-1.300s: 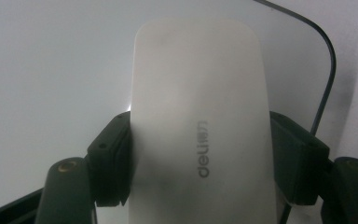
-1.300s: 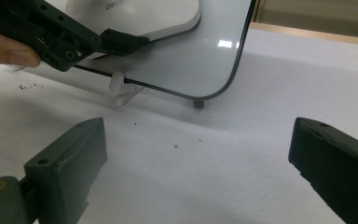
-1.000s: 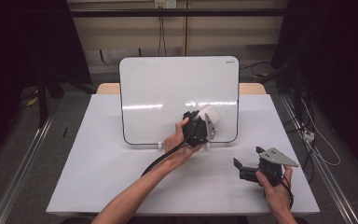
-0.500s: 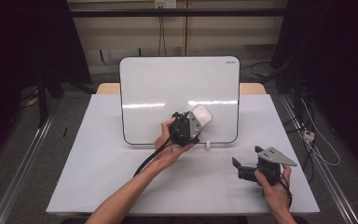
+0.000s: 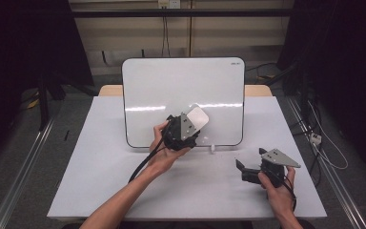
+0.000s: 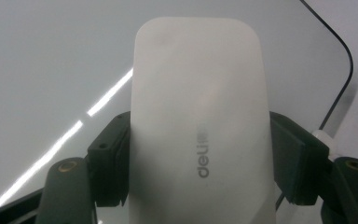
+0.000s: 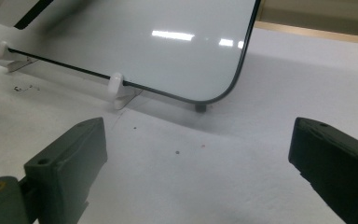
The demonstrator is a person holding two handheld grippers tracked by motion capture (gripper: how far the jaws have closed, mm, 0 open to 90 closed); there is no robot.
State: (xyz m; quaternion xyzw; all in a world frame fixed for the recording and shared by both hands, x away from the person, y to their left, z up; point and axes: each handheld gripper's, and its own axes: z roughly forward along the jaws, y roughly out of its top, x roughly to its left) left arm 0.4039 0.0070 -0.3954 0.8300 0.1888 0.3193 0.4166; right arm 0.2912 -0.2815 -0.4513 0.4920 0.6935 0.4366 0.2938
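One whiteboard, one eraser, two tools, one table.

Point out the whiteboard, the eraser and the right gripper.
whiteboard (image 5: 181, 86), high view, bare upper face.
eraser (image 6: 198, 135), left gripper view, middle of its white back.
right gripper (image 5: 241, 170), high view, between its fingertips.

The whiteboard is glossy and smooth, the eraser matt white plastic, the jaws matt black.

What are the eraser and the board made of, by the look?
Eraser: likely matte white plastic shell; smooth moulded corners, printed logo. Whiteboard: glossy white coated panel with a thin dark rim; it mirrors the ceiling lights as sharp streaks. Core material can't be told.
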